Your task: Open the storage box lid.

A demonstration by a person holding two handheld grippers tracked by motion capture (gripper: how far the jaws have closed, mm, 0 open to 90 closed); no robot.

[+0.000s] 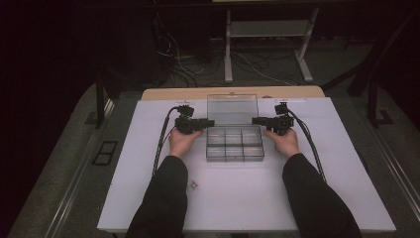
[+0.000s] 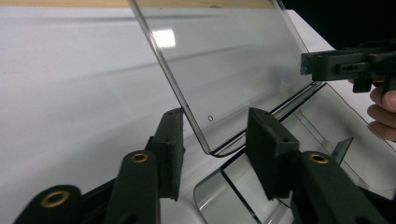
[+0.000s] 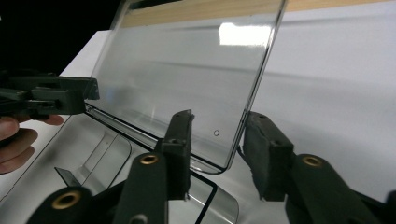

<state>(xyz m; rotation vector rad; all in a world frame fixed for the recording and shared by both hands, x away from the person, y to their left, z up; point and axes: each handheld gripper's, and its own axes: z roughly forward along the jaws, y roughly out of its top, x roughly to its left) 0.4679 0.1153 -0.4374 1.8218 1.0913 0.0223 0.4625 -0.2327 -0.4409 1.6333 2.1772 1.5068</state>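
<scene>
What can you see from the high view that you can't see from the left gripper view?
The high view takes in the whole clear box with its six compartments, both forearms, a tiny object on the white table, and floor cables behind. The left gripper view, from close up, shows the left gripper with its jaws either side of the raised lid's edge, not pressing it, plus a tiny circle on the lid. Both show the open lid, the white table and the right gripper at the lid's far side.
</scene>
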